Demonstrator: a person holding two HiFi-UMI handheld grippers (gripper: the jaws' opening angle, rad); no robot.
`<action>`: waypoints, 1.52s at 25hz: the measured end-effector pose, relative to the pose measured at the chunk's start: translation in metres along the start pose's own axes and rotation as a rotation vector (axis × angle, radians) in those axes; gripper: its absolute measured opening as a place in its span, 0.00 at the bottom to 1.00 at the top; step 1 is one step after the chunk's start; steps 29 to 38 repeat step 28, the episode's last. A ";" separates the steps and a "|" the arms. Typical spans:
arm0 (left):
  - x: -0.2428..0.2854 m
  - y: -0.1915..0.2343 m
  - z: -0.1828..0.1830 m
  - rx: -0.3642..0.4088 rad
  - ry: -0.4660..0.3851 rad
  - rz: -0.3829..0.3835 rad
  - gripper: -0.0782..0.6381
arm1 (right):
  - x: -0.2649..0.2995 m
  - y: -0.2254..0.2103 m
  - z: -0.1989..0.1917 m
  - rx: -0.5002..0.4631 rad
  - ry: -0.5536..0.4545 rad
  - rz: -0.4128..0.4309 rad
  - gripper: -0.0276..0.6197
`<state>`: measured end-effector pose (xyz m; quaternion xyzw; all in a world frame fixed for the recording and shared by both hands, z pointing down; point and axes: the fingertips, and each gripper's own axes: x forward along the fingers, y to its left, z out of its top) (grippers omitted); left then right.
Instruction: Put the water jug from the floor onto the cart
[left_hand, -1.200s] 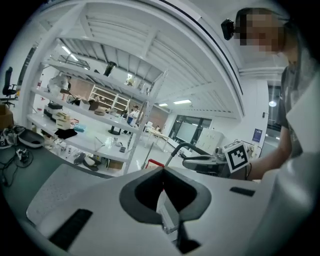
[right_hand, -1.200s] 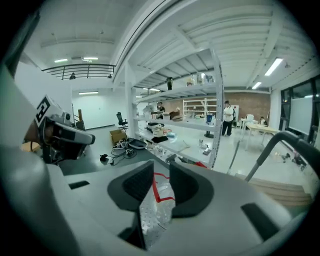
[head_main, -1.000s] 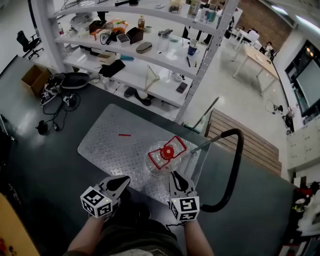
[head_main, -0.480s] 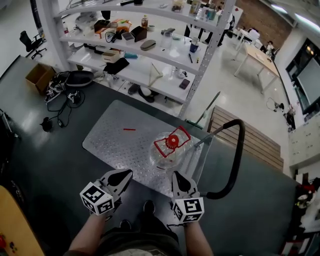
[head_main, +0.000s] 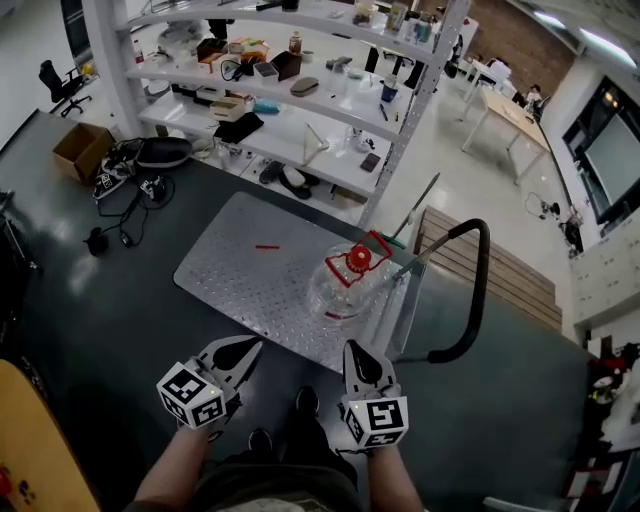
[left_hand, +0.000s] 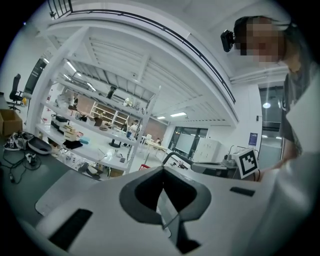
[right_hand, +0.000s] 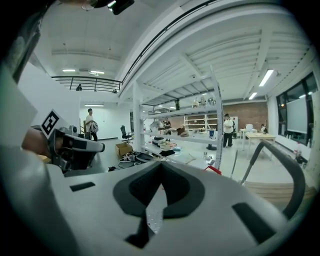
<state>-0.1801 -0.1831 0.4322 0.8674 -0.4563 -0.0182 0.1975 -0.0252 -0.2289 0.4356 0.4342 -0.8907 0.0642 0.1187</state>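
Observation:
The clear water jug (head_main: 343, 288) with a red cap and handle (head_main: 358, 262) stands upright on the metal cart deck (head_main: 240, 275), at its right end next to the black push handle (head_main: 472, 290). Both grippers hang near the person's body, short of the cart's near edge and apart from the jug. My left gripper (head_main: 245, 347) is shut with nothing in it, its tips meeting in the left gripper view (left_hand: 162, 169). To its right, my right gripper (head_main: 358, 352) is also shut and empty (right_hand: 161, 164). A bit of the jug's red handle (right_hand: 213, 170) shows over the right jaw.
A white shelving rack (head_main: 300, 100) with several items stands behind the cart. A cardboard box (head_main: 80, 150), bags and cables (head_main: 130, 190) lie on the dark floor at left. A wooden pallet (head_main: 505, 285) lies right of the cart. A short red strip (head_main: 266, 246) lies on the deck.
Both grippers and the person have drawn back from the cart. The right gripper, close beside the jug a second ago, now sits clear of it. The jug stays on the deck.

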 end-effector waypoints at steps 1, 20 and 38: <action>-0.008 -0.002 0.000 0.003 -0.006 -0.001 0.12 | -0.005 0.007 0.001 -0.010 -0.005 -0.003 0.03; -0.099 -0.029 0.004 0.060 -0.050 -0.032 0.12 | -0.057 0.077 0.020 -0.078 -0.058 -0.047 0.02; -0.111 -0.027 0.003 0.055 -0.054 -0.030 0.12 | -0.057 0.087 0.021 -0.077 -0.057 -0.059 0.02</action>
